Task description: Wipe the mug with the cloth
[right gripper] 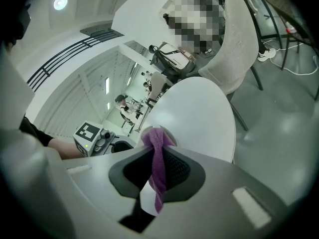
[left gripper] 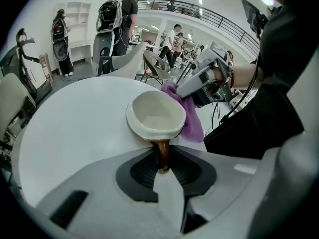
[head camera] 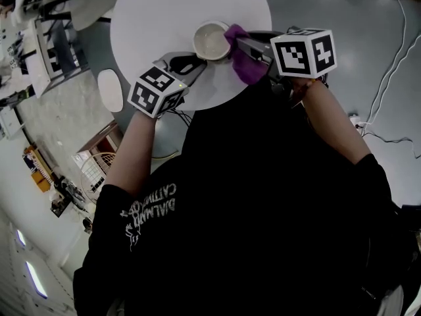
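while the left tongs (left gripper: pixel 163 164) are clamped on the brown handle (left gripper: pixel 163 152) of the mug (left gripper: pixel 155 114), the right tongs (right gripper: pixel 155 176) pinch a purple cloth (right gripper: pixel 158 156), their jaws nearly together with only the fabric between the pads. the mug is white inside, and its open mouth shows plainly in the head view. it sits near the edge of the round white counter (head camera: pixel 158 12) that is closest to the person. whether its base rests on the counter or hangs just above it cannot be told. the handle points toward the person's left, and the left tongs meet it from that side, angled downward. the cloth is bunched at the tips of the right tongs and lies against the mug's rim and outer wall on the side opposite the handle. a loose end of it drapes down beside the mug. the two tongs face each other across the mug. a white chair (right gripper: pixel 239 49) stands beyond the counter, and cables (head camera: pixel 388 78) lie on the grey floor (head camera: pixel 342 18).
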The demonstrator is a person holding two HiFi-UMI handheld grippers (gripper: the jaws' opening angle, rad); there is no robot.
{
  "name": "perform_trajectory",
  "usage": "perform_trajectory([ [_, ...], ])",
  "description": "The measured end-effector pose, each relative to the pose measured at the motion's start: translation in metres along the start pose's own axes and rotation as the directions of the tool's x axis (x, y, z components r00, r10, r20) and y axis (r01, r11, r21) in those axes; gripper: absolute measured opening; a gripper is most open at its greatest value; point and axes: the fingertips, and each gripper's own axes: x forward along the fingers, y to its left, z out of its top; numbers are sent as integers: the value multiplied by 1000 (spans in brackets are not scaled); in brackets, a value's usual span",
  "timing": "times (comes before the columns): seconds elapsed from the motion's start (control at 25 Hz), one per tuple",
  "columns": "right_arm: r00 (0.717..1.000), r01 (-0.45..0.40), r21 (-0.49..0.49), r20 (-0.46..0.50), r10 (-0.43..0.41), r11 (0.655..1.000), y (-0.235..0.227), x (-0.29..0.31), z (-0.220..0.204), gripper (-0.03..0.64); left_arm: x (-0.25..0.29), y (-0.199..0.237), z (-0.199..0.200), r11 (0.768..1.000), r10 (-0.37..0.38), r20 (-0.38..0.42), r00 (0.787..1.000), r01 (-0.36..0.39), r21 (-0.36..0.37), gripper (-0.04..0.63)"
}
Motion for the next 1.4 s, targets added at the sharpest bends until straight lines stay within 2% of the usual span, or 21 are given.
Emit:
perform_trajectory([
  [0.24, 995, 93, 8, 26, -94, 996, 1, 9, 13, 38, -4, 1, 0, 998, -69, 5, 998, 69, 11, 74],
  [0.4, 985, 168, 48, 41, -170, 985, 4, 6, 17, 38, -6, 1, 0, 993, -119, 9, 993, 119, 17, 75],
  [0.6, 956, 288, 68, 31, -291, 955, 1, 15, 20, 38, -10, 5, -4, 984, -173, 16, 985, 172, 42, 78],
  [0.84, 925, 373, 123, 33, -380, 920, -12, 20, 32, 38, -7, 6, -1, 971, -230, -16, 973, 231, 65, 80],
  [1.12, 897, 438, 88, 16, -441, 895, -13, 60, 52, 38, -15, 23, -16, 962, -270, 23, 963, 269, 47, 81],
  [1.4, 864, 500, -43, -38, -502, 865, -3, 76, 59, 38, -22, 17, -13, 947, -319, 66, 945, 317, 51, 84],
])
